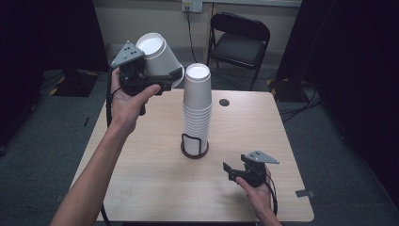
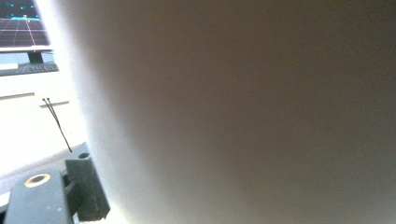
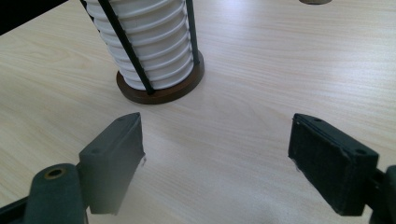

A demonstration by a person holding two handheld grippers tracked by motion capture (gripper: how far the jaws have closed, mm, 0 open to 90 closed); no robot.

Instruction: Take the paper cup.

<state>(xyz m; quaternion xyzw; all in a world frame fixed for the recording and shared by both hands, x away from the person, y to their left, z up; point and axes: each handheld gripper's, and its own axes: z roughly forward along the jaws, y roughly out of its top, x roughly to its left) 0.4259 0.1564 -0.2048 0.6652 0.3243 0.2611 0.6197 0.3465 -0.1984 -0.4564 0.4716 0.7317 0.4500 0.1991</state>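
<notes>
Fingers of the left gripper [image 1: 164, 80] are clenched on a single white paper cup [image 1: 157, 54], which is held up in the air above the far left part of the tabletop [image 1: 141, 179], tilted so its closed bottom points up and toward the camera and its mouth points down to the right. In the left gripper view the cup's wall [image 2: 233, 112] sits right against the lens as a blurred pale surface, with one black finger [image 2: 88, 186] pressed along its left side. The person's left hand [image 1: 124, 101] grips the handle below, and a grey three-cornered plate [image 1: 127, 53] sits on top of this gripper. Fingers of the right gripper [image 1: 229, 170] are released and spread wide, with bare wood between them; in the right gripper view the left finger [image 3: 114, 158] and right finger [image 3: 329, 161] stand well apart, low over the tabletop [image 3: 261, 70]. The right hand [image 1: 256, 188] holds this gripper near the front right of the tabletop. Ahead of those open fingers, near but not touching, stands a tall stack of upside-down white cups [image 1: 196, 106] in the middle of the tabletop, seated in a round dark holder [image 1: 194, 151] with thin black upright wires [image 3: 126, 46] around its lower rims. A small round hole [image 1: 224, 102] lies in the tabletop beyond the stack, and a black folding chair [image 1: 237, 40] stands on the floor behind.
</notes>
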